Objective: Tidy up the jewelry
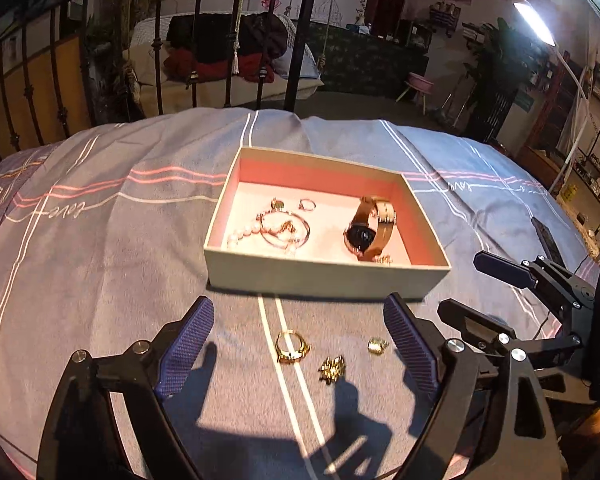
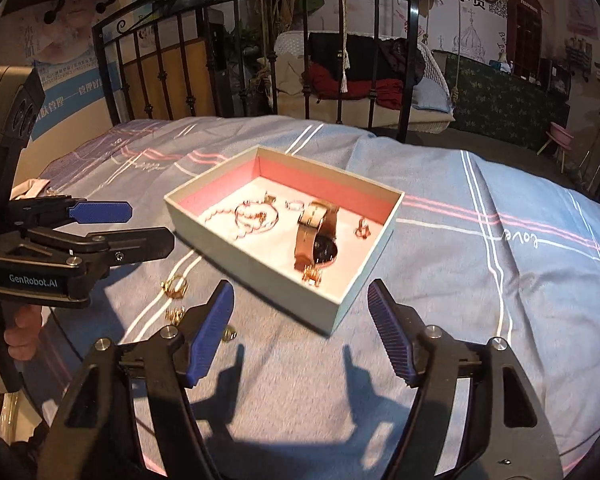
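An open box point(image 1: 320, 276) with a pink lining lies on the bedspread; it also shows in the right wrist view point(image 2: 260, 268). Inside are a rose-gold watch point(image 1: 370, 230), a pearl bracelet point(image 1: 244, 234), a bangle point(image 1: 286, 230) and small rings point(image 1: 306, 204). Three gold pieces lie on the cloth in front of the box: a ring point(image 1: 292, 346), a cluster point(image 1: 332, 368) and a small clip point(image 1: 377, 345). My left gripper point(image 1: 300, 344) is open above them, empty. My right gripper point(image 2: 300, 332) is open and empty by the box's near corner.
The striped blue-grey bedspread point(image 1: 120, 260) covers the bed. A black metal bed frame point(image 1: 220, 40) stands behind it. The right gripper shows at the right of the left wrist view point(image 1: 540, 300); the left gripper at the left of the right wrist view point(image 2: 80, 240).
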Motion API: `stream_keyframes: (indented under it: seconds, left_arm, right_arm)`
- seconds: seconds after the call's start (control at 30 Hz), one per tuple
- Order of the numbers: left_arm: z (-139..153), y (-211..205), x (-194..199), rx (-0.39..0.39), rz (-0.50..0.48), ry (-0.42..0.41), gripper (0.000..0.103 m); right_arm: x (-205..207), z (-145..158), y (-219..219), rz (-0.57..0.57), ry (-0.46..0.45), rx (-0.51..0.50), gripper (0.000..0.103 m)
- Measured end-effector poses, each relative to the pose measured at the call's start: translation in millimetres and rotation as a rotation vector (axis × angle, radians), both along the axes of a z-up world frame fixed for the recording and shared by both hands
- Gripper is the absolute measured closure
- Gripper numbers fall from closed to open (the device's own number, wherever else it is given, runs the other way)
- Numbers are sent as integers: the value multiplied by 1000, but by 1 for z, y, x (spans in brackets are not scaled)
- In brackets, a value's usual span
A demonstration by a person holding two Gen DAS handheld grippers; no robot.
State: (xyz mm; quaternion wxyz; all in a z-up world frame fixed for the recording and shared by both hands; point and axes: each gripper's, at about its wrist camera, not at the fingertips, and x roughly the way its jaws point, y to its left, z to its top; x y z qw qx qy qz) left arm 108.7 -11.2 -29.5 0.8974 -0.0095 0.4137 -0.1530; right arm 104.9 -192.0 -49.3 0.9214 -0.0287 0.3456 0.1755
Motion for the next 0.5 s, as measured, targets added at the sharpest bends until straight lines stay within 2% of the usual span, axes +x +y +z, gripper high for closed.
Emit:
stream_keyframes:
  seconds: [0.17, 0.4, 0.5]
  left_arm:
    - [-26, 0, 0, 66, -2, 47, 22]
    - [-39, -1, 14, 58, -5, 85, 32]
    - [-39, -4, 15, 44, -29, 92, 48]
  right_arm:
    - [-13, -29, 10, 35, 88, -5, 33]
    - [-16, -33, 17, 51, 89, -16, 33]
    - [-14, -35, 17, 52, 99, -22, 33]
